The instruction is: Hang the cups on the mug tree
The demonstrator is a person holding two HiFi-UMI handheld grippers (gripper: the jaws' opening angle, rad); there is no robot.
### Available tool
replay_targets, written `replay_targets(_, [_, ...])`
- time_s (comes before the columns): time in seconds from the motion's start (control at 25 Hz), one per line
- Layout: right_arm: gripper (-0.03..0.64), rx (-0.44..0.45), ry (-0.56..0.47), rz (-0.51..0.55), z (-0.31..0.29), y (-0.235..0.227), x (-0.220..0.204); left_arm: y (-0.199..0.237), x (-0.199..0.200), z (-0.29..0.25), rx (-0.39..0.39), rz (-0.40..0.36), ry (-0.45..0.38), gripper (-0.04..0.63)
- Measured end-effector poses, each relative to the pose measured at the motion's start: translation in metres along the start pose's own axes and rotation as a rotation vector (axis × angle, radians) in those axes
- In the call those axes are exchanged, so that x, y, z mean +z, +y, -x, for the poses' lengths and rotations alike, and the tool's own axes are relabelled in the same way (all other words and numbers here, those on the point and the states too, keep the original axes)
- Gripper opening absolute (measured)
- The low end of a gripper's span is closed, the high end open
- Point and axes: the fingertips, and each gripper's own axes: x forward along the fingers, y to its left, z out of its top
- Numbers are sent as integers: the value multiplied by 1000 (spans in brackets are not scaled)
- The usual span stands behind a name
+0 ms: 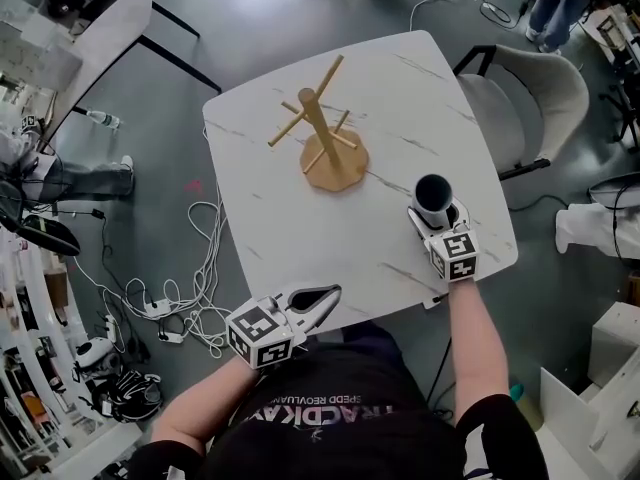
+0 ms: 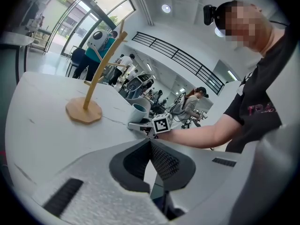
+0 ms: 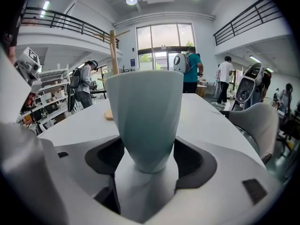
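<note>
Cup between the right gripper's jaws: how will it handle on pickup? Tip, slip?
The cup tapers to a narrow foot, so it probably tips easily if nudged high. Its smooth, sloped wall may slip between the pads of the open right gripper. It looks ceramic: likely rigid and brittle, so avoid knocking it on the table.

mug tree (image 1: 320, 133) on table (image 1: 400, 98), cup (image 1: 433, 198) at right
</note>
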Motion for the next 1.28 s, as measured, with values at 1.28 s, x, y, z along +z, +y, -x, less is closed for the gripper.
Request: replay_targets(1.28, [310, -166, -21, 134, 6, 62, 88, 10, 2, 76, -59, -62, -47, -6])
